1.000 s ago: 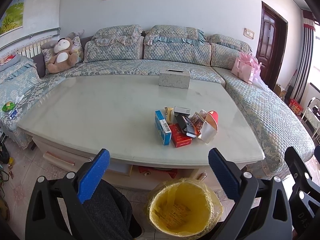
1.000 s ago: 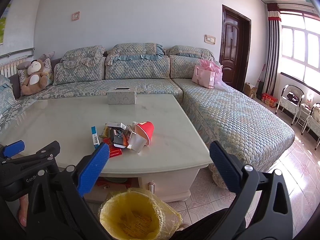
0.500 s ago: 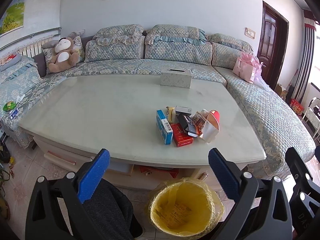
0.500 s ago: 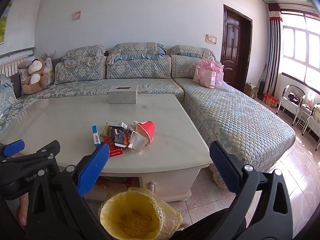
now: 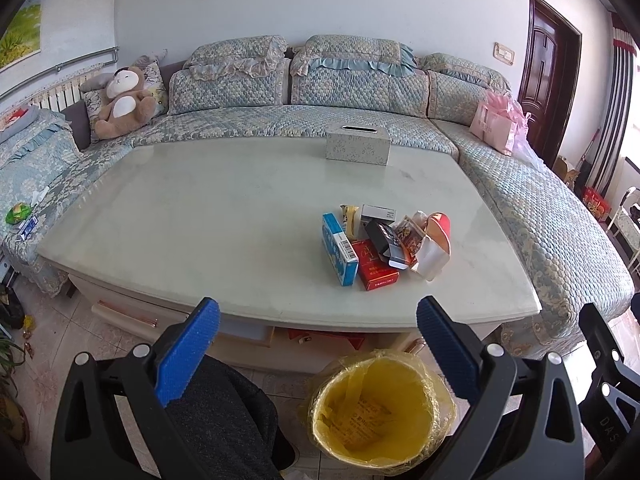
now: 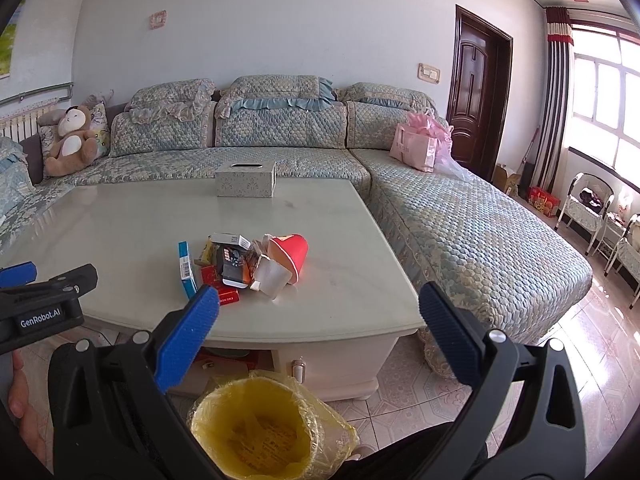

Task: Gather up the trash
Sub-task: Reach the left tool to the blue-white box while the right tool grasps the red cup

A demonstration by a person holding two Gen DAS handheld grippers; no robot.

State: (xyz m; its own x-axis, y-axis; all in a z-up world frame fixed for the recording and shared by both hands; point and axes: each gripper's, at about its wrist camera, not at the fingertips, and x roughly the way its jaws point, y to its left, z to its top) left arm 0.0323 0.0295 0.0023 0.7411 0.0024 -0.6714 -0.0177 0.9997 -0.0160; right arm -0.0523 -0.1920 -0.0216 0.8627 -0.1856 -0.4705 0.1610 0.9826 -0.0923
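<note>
A pile of trash lies near the front of the white table point(image 5: 208, 216): a blue box point(image 5: 339, 249), a red carton point(image 5: 374, 265), a black packet point(image 5: 386, 240), a clear cup point(image 5: 429, 258) and a red paper cup point(image 5: 439, 229). The red cup also shows in the right wrist view point(image 6: 289, 251). A bin with a yellow liner point(image 5: 382, 408) stands on the floor in front of the table, also in the right wrist view point(image 6: 262, 428). My left gripper point(image 5: 318, 344) is open and empty above the bin. My right gripper point(image 6: 320, 320) is open and empty too.
A patterned tissue box point(image 5: 357, 146) stands at the table's far side. A quilted corner sofa point(image 5: 540, 208) wraps around the table, with a teddy bear point(image 5: 122, 100) and a pink bag point(image 5: 498, 126) on it. A dark door point(image 6: 476, 108) is at the back right.
Both views have drifted slightly closer to the table. Both grippers stay open and nothing on the table has moved.
</note>
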